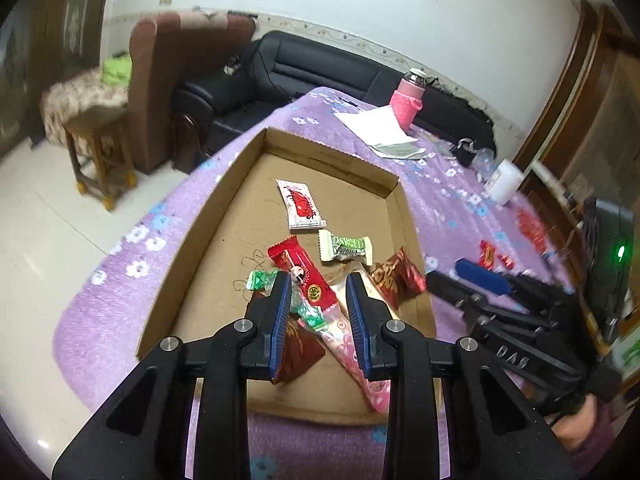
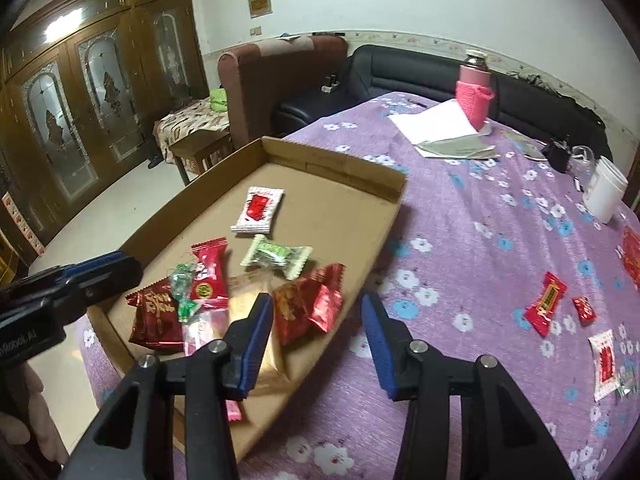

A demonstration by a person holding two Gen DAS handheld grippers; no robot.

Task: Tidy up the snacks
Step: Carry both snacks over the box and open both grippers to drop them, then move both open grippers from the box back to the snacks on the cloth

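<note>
Shallow cardboard tray (image 2: 280,152) on purple flowered surface (image 2: 480,240), wrapped snacks (image 1: 304,204) piled inside, more snacks (image 2: 545,304) loose beside it, left tool (image 1: 318,280) apart and empty over the pile, right tool (image 2: 318,304) apart, empty at tray's edge.

My left gripper (image 1: 316,292) tilts downward, its blue pads parted a little with nothing pinched between them. My right gripper (image 2: 318,312) also angles down, jaws spread wider and empty. Both point the same way, side by side.
</note>
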